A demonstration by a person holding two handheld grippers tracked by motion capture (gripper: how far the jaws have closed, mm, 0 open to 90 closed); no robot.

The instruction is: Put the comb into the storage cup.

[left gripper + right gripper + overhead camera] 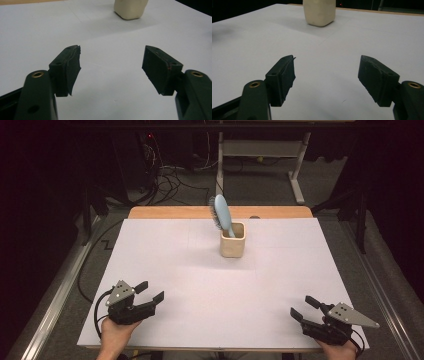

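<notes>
Here, your left hand-held gripper [152, 292] and right hand-held gripper [302, 308] rest on the white surface [190, 285], each on the near side of the cream cup [233, 239] and well apart from it, one to either side. Both have their jaws spread, pinching nothing. The cup stands upright toward the far edge, and a light blue hairbrush [220, 213] sits in it handle-down, its bristled head leaning left above the rim.

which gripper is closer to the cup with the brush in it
Hard to call: the left gripper and right gripper sit about equally far from the cup holding the brush; the left looks slightly nearer.
</notes>
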